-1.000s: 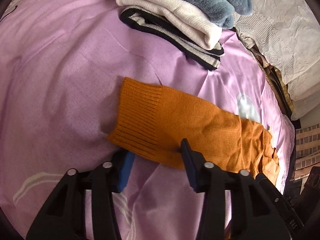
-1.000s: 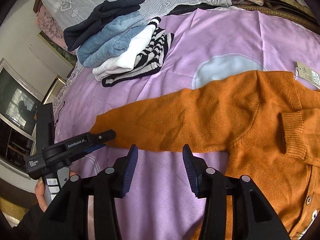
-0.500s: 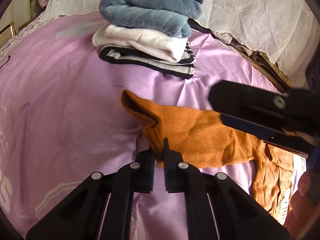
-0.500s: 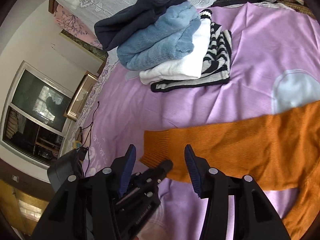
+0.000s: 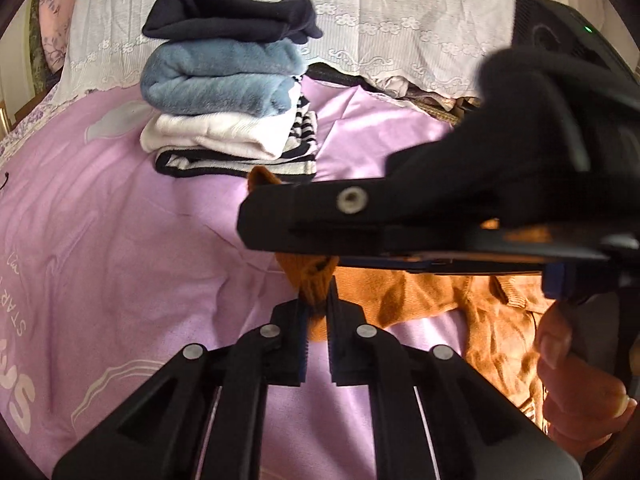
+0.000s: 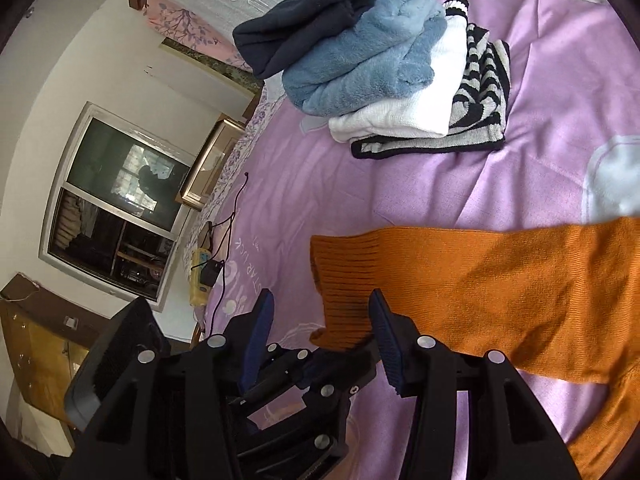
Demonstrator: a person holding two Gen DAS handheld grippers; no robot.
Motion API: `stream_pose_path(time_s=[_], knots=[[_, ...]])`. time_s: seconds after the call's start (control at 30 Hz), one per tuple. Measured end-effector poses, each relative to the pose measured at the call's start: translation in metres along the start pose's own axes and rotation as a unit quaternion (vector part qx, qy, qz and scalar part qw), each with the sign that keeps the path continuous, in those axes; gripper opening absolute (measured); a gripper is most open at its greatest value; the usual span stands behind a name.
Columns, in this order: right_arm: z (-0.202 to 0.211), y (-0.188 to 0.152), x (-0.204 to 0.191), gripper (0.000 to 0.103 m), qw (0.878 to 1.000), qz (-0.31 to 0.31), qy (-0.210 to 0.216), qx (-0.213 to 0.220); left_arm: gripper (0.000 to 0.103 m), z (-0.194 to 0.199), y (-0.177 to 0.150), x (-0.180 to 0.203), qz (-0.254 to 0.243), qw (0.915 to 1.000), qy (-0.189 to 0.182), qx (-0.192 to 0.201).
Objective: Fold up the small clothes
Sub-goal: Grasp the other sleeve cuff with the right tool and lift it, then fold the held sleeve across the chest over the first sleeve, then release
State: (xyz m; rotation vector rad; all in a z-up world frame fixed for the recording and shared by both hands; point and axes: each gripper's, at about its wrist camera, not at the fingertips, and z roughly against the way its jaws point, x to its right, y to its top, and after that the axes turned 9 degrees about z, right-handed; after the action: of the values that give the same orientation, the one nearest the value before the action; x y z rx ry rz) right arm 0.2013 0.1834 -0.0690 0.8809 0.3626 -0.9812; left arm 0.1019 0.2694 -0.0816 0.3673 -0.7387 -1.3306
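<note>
An orange knit sweater (image 5: pixel 436 296) lies on the purple bedsheet (image 5: pixel 120 240), its long sleeve (image 6: pixel 500 280) stretched out to the left. My left gripper (image 5: pixel 317 308) is shut on the ribbed cuff (image 6: pixel 344 276) and holds it a little off the sheet. My right gripper (image 6: pixel 320 320) is open, one finger on either side of that cuff, with the pads apart from the knit. In the left wrist view the right gripper (image 5: pixel 272 220) crosses just above the pinched cuff as a black bar and hides part of the sleeve. A hand (image 5: pixel 576 396) holds it.
A stack of folded clothes (image 5: pixel 228 100), dark blue, fluffy blue, white and striped, sits on the sheet behind the sleeve. A white lace cover (image 5: pixel 400 20) lies beyond it. Off the bed's left edge are a yellow power strip (image 6: pixel 200 276) with cables and a window (image 6: pixel 116 208).
My left gripper went from open around the cuff to shut on it and lifted it. My right gripper swung left along the sleeve and now straddles the cuff above the left gripper.
</note>
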Motion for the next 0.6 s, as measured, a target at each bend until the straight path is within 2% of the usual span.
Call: stream_pose_path(time_s=[0.03, 0.1, 0.13, 0.17, 0.27, 0.6], knots=[[0.005, -0.002, 0.002, 0.05, 1.0, 0.001, -0.012, 0.004, 0.006, 0.003, -0.001, 0.008, -0.012, 0.9999, 0.0, 0.004], [0.02, -0.008, 0.007, 0.029, 0.999, 0.002, -0.029, 0.022, 0.006, 0.008, -0.003, 0.025, -0.029, 0.9995, 0.0, 0.008], [0.029, -0.011, 0.01, 0.014, 0.999, 0.002, -0.036, 0.033, 0.006, 0.009, -0.003, 0.032, -0.034, 0.9994, -0.001, 0.009], [0.04, -0.014, 0.015, 0.01, 0.998, -0.002, -0.042, 0.044, 0.006, 0.008, -0.003, 0.039, -0.037, 0.9993, -0.003, 0.007], [0.073, -0.026, 0.029, 0.006, 0.996, -0.017, -0.052, 0.075, 0.006, 0.007, -0.004, 0.063, -0.048, 0.9988, -0.012, 0.005], [0.192, -0.07, 0.086, 0.006, 0.981, -0.073, -0.081, 0.159, 0.006, -0.002, -0.021, 0.192, -0.115, 0.991, -0.068, -0.002]])
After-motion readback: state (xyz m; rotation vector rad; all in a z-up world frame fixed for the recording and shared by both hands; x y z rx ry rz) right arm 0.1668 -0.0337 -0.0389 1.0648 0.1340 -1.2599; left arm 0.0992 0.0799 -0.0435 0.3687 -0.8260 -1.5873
